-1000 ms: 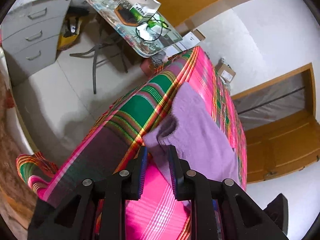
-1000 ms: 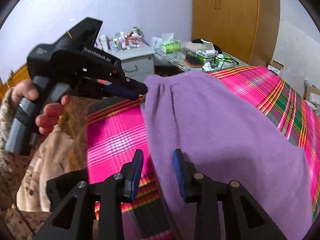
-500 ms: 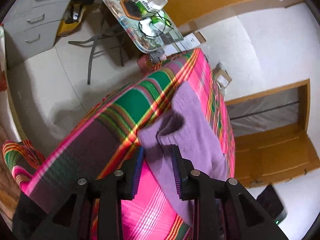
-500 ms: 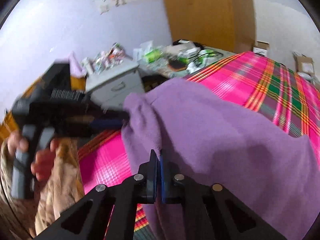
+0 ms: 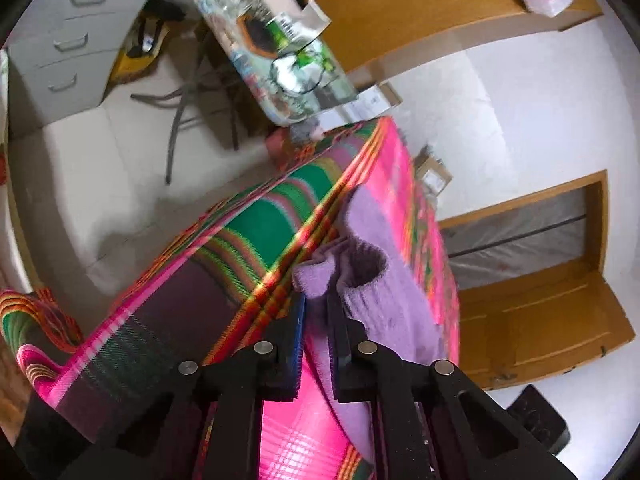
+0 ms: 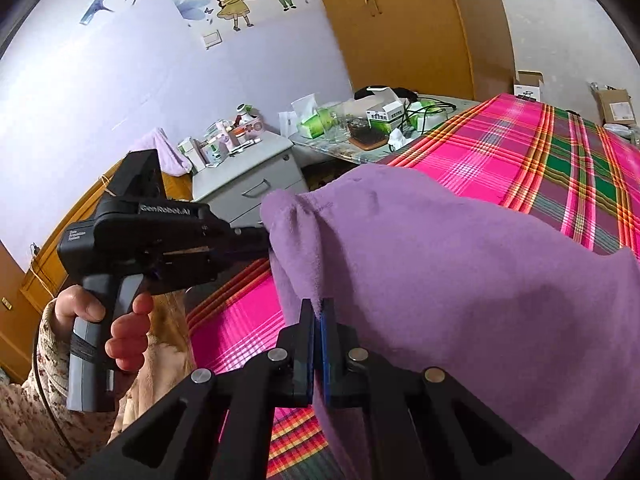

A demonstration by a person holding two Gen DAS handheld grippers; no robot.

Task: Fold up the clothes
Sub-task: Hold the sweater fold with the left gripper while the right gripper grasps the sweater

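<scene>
Fingers, right (image 6: 316, 312): pressed together on the near hem of the purple garment (image 6: 460, 280), a thin fold of cloth pinched between the pads; no gap visible.
Fingers, left (image 5: 316, 308): have just been closing, now clamped on a bunched corner of the purple garment (image 5: 372, 292); seen from the right wrist view, tips buried in the cloth at its far-left corner (image 6: 264, 240).
Left hand (image 6: 120, 332): wrapped round the grey handle, at about 8 o'clock in the right wrist view.
Garment, place: spread over the plaid bed cover (image 6: 540, 152), its gripped edge raised off the cover, the rest draped away toward 3 o'clock in the right wrist view.
Garment from the right fingers: straight ahead at 12 o'clock and spreading to 2 o'clock.
Garment from the left fingers: at 12 to 1 o'clock, running up along the bed edge (image 5: 320, 216).
Held edge, long axis: from the right grip up toward 11 o'clock to the left grip, slack and puckered between them.
Nearer hand: both already on the same edge, neither with a reach left to make.
Coming move, as judged: likely carry this edge across toward the far side, both grips kept level so the hem stays straight.
Risk, as judged: thin right pinch could slip.
</scene>
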